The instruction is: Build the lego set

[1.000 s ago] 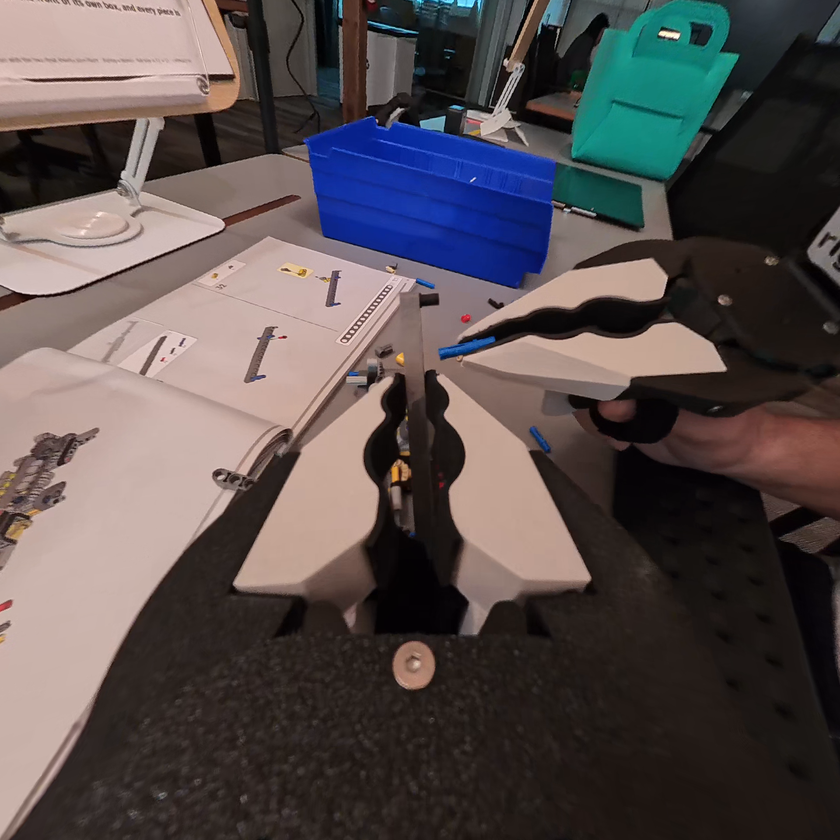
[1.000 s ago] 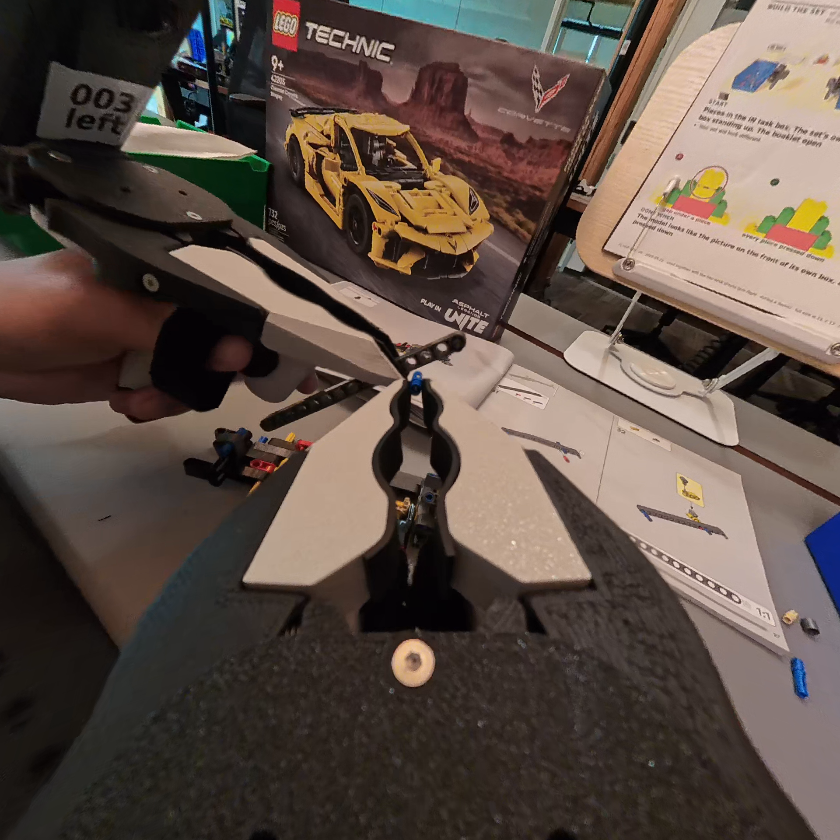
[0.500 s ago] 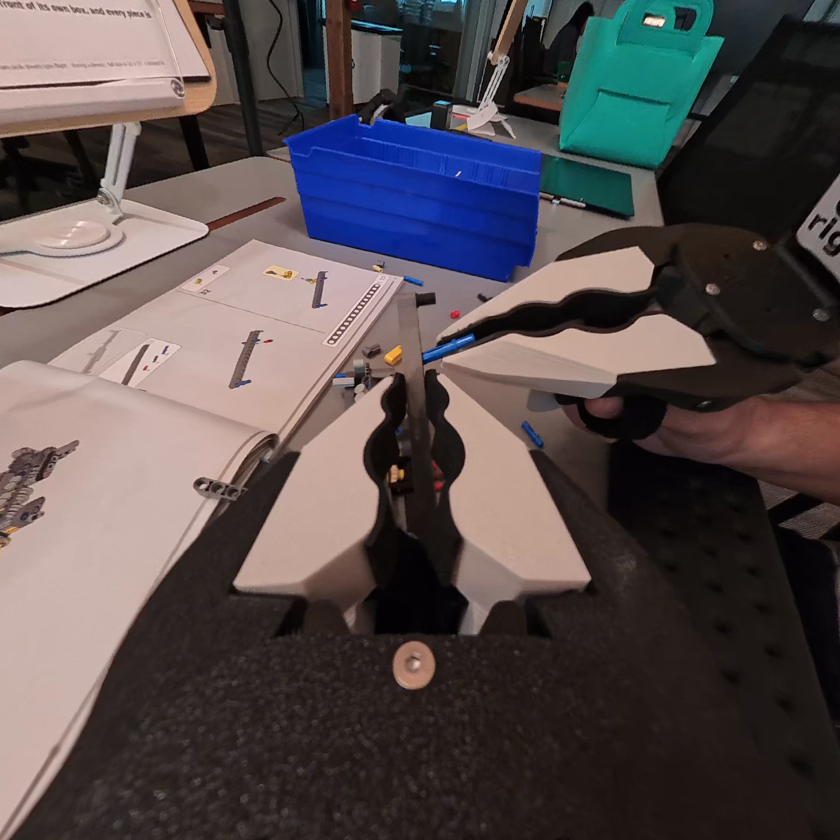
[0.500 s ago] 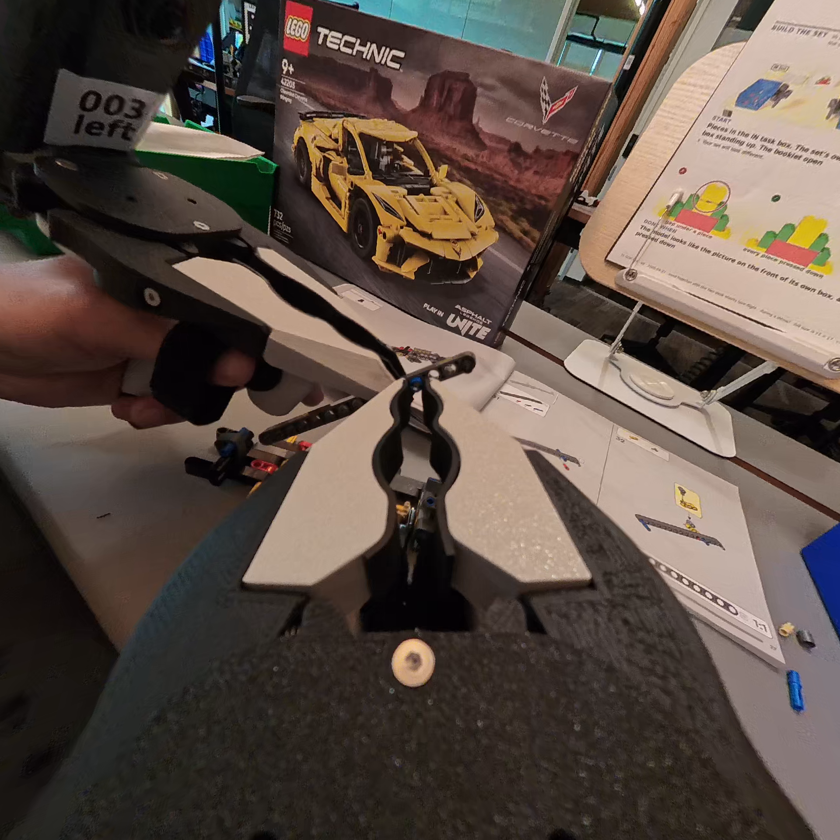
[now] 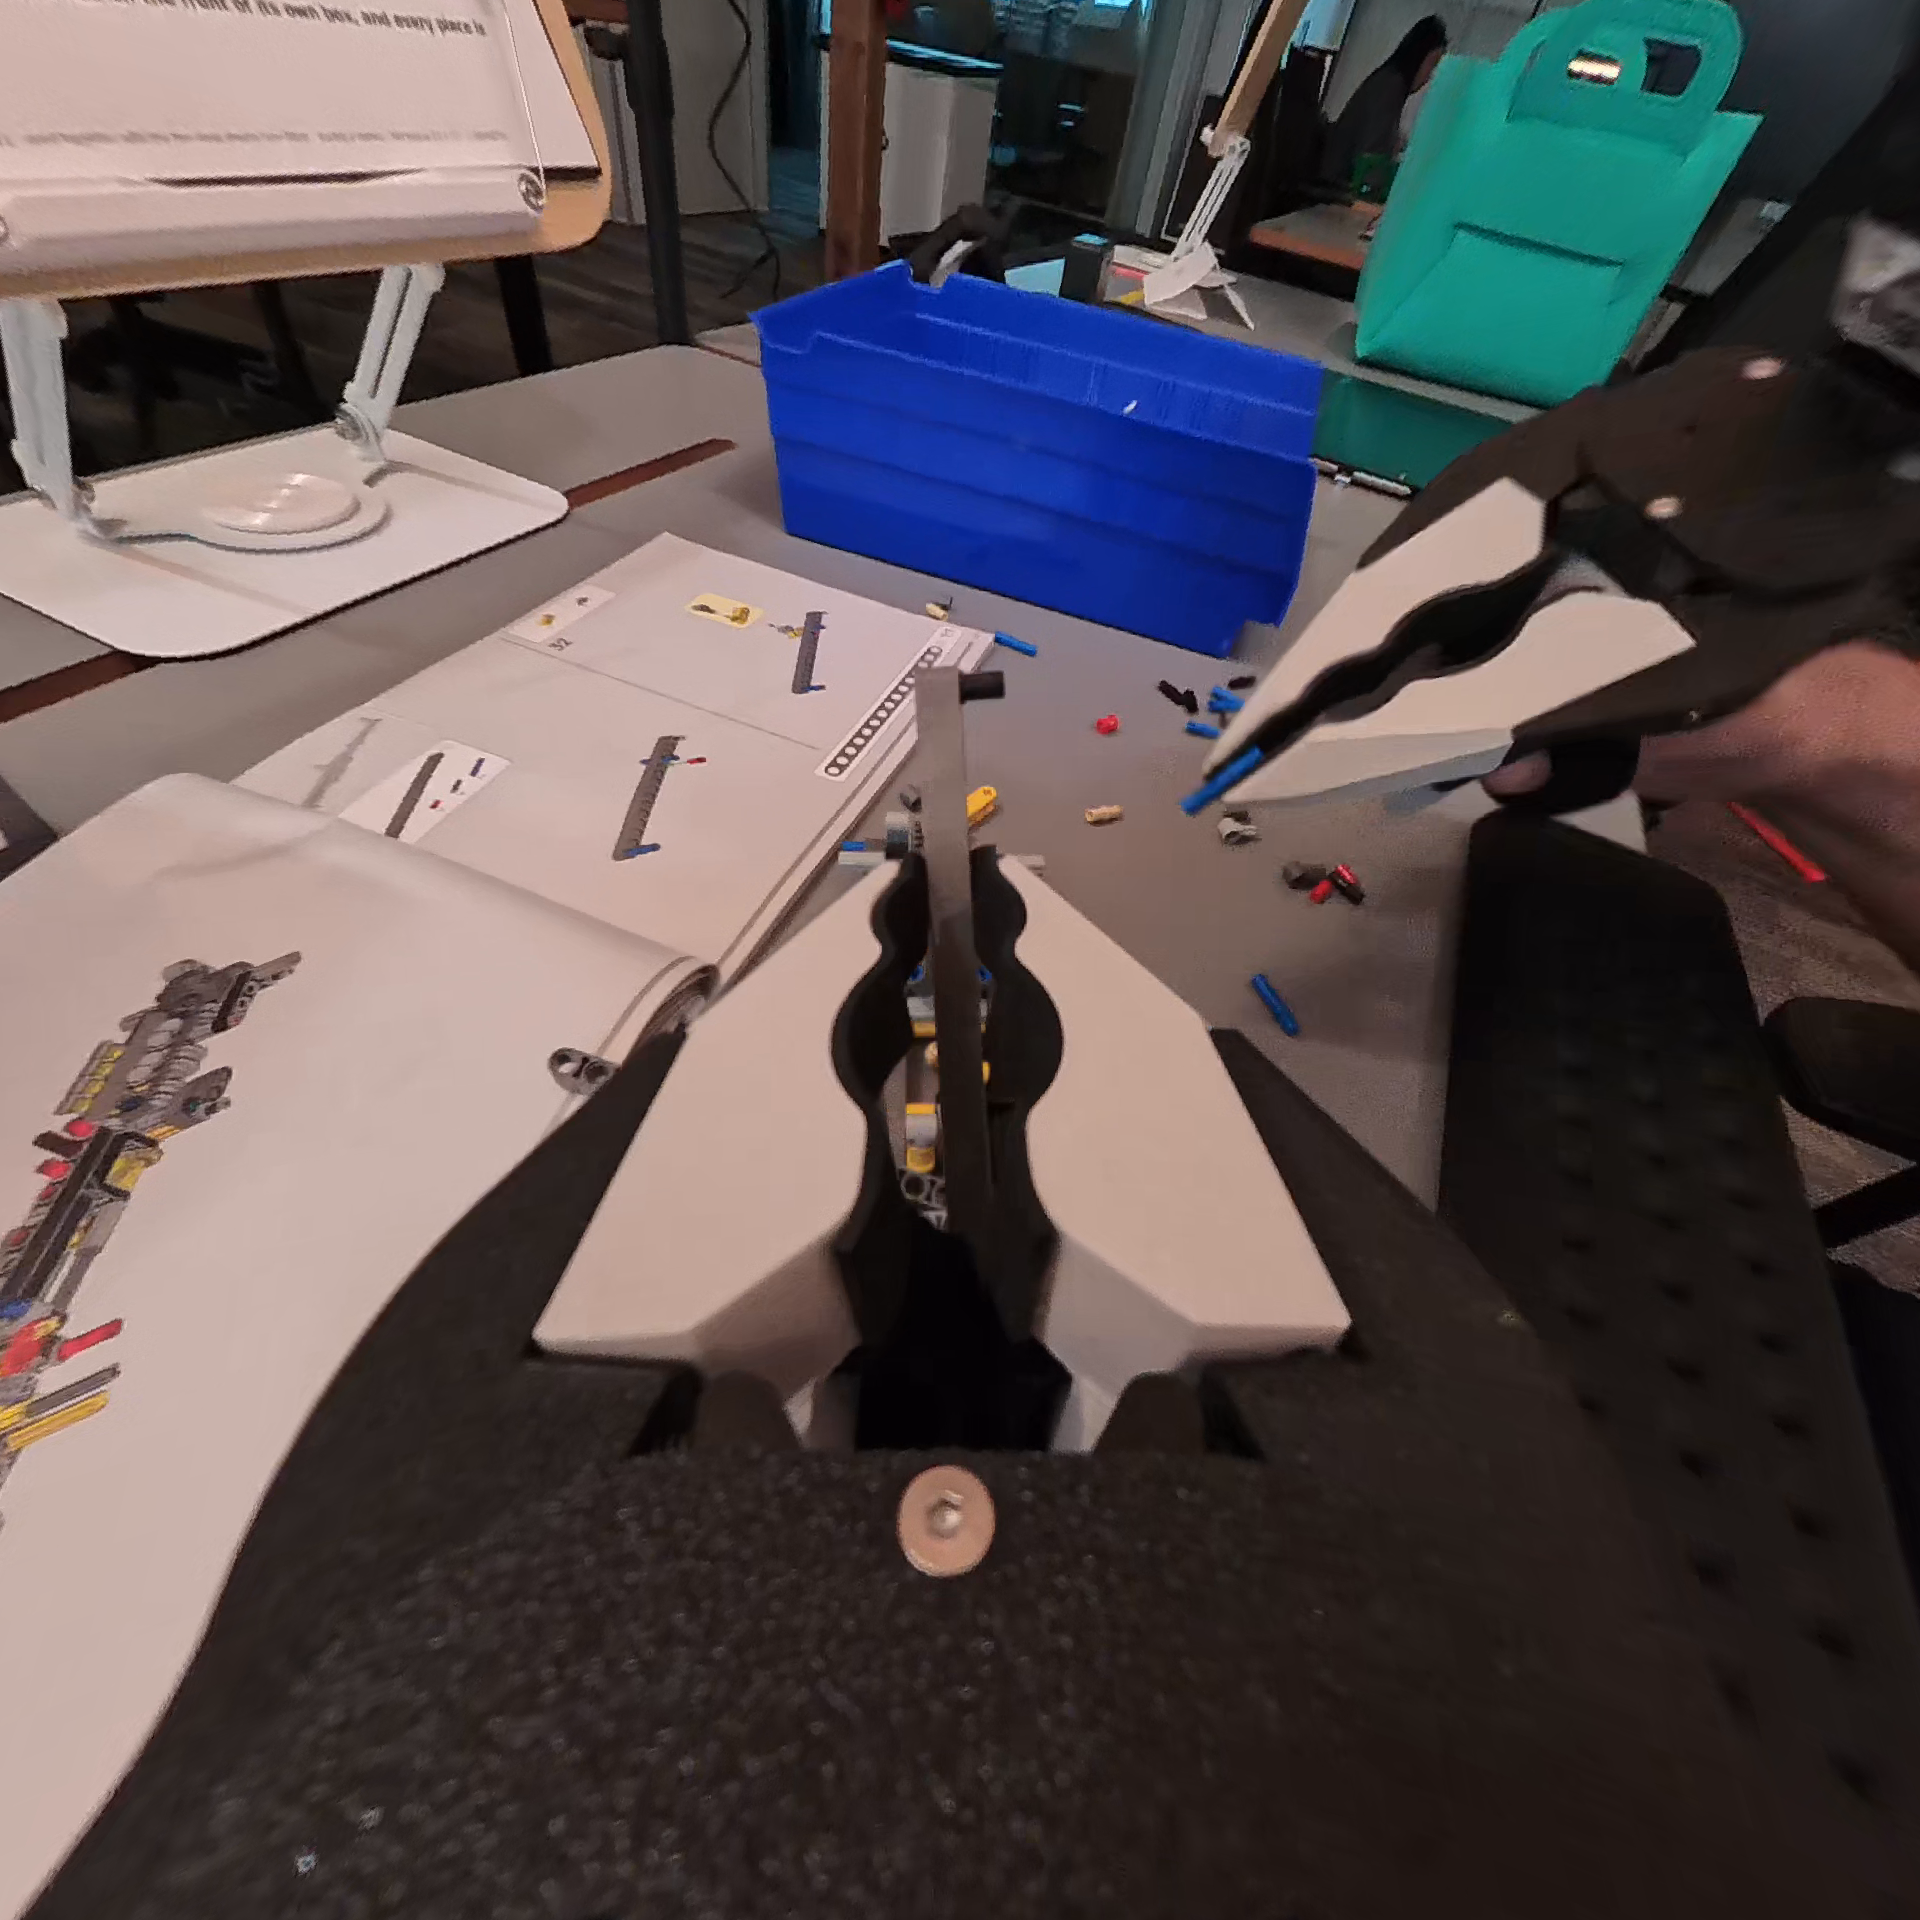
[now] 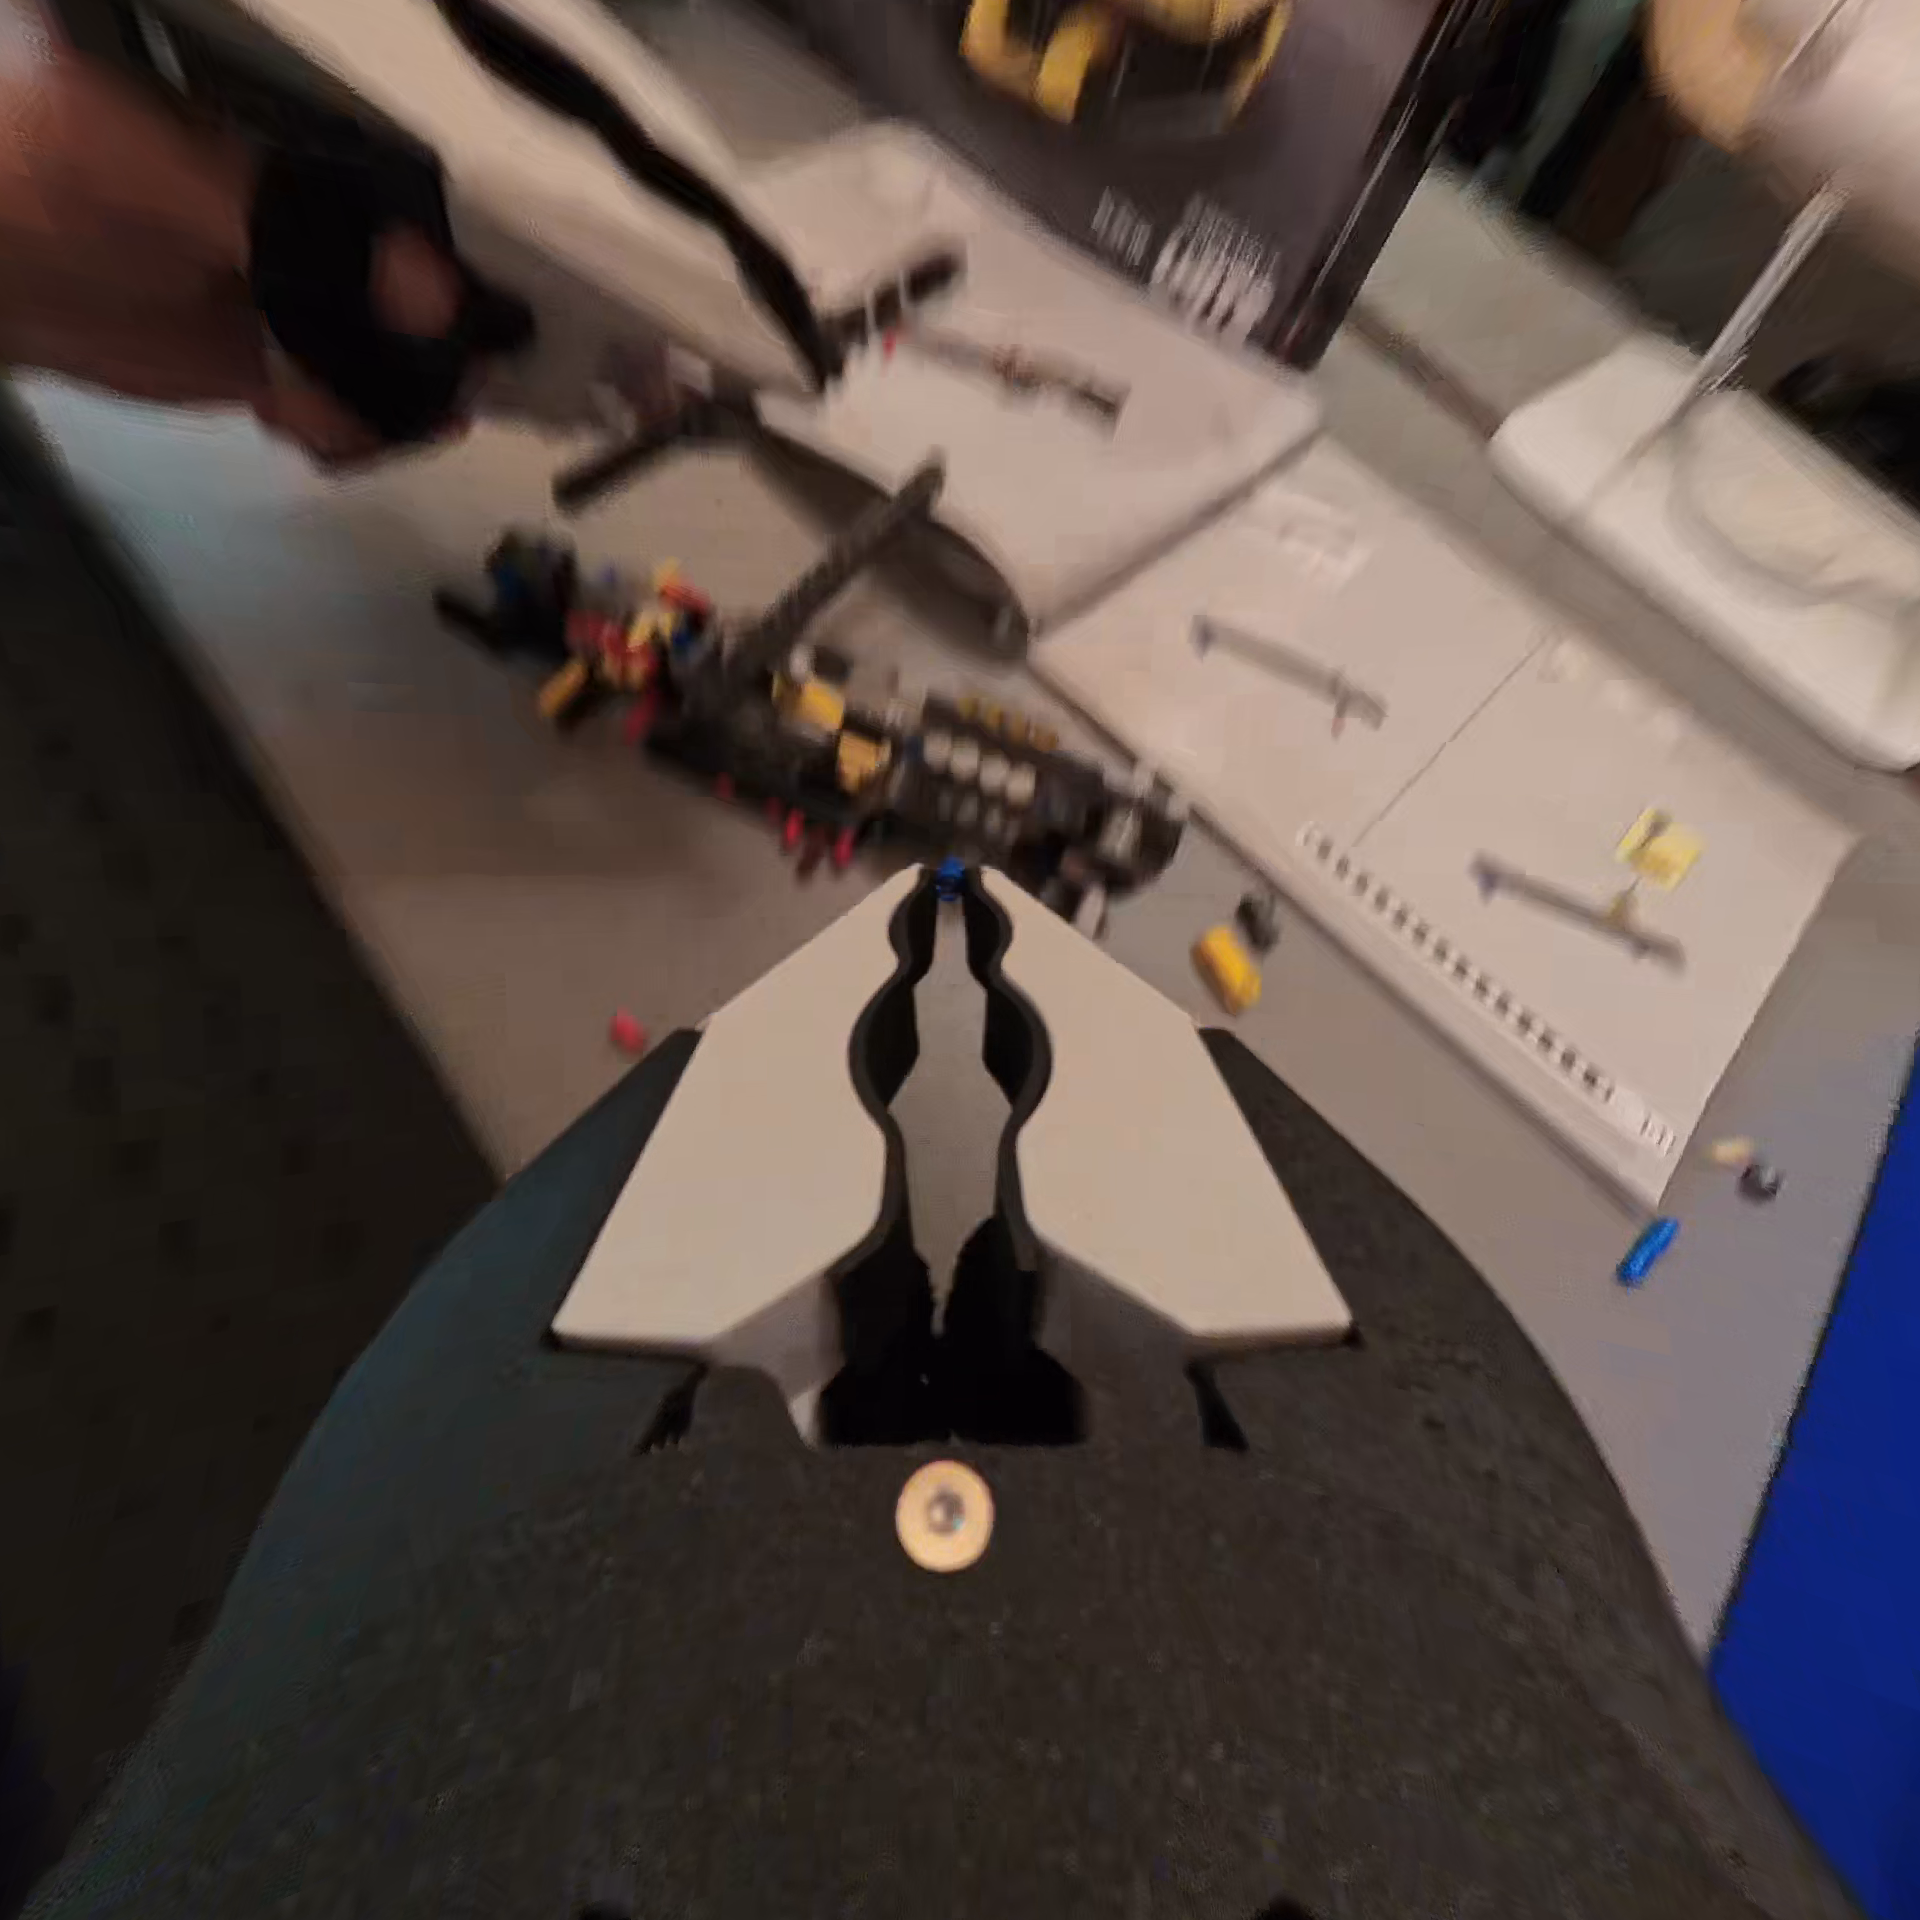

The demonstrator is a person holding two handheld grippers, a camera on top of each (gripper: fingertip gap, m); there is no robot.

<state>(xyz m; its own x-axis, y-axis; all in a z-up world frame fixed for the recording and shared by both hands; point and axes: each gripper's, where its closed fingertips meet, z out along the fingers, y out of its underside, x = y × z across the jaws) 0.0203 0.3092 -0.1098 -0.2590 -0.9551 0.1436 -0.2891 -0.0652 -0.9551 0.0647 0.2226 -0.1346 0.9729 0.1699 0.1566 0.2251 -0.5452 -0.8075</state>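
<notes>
My left gripper (image 5: 948,862) is shut on a long dark grey beam (image 5: 940,769) that sticks out forward, with a black pin (image 5: 979,685) at its far end. My right gripper (image 6: 943,878) is shut on a small blue pin (image 6: 945,879). It shows in the left wrist view (image 5: 1226,774) off to the right of the beam, apart from it, with the blue pin (image 5: 1218,781) poking out of its tips. A partly built black, yellow and red assembly (image 6: 883,748) lies on the table below, blurred. The left gripper (image 6: 810,364) with the beam (image 6: 894,301) shows at upper left.
An open instruction booklet (image 5: 436,935) lies to the left. A blue bin (image 5: 1039,457) stands behind it. Loose small pins (image 5: 1273,1003) lie on the grey table (image 5: 1143,935). A white stand base (image 5: 260,530) is at far left, and the set's box (image 6: 1247,156) at the back. The right wrist view is motion-blurred. The tips of one gripper are about 11 cm away from the tips of the other.
My right gripper with the blue pin has pulled away to the right from the beam's end and now tilts down over the table. The left gripper still holds the beam.
</notes>
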